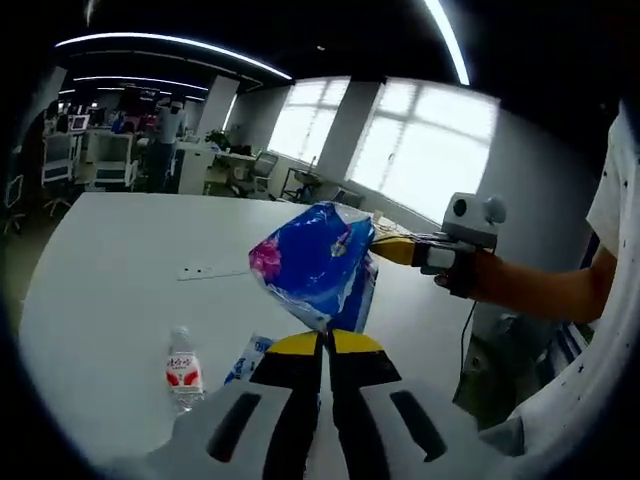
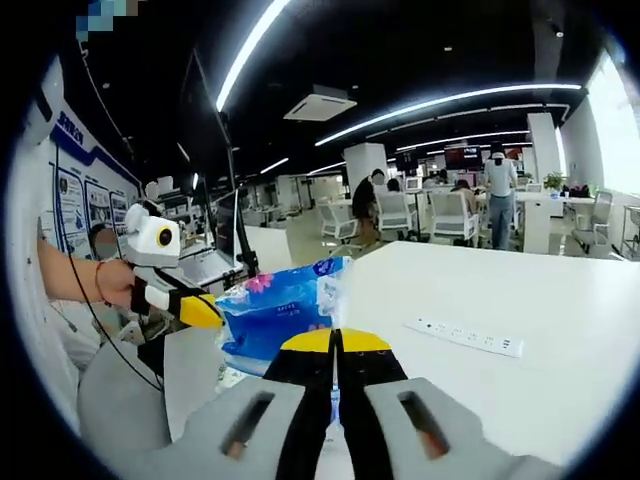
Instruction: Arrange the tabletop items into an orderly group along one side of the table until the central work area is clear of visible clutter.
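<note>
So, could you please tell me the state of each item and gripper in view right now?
Blue tissue pack: lifted off the table, held at both ends.
Left gripper: shut on the blue tissue pack.
Right gripper: shut on the blue tissue pack.
Water bottle: lying on its side on the white table.
Power strip: lying flat on the table.

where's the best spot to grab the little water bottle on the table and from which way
Grip the water bottle across its clear body at the red label, probably from straight above with the jaws straddling its width. It seems to lie on its side on the white table, so a side approach would likely roll it. Both grippers hold the blue packet now.
</note>
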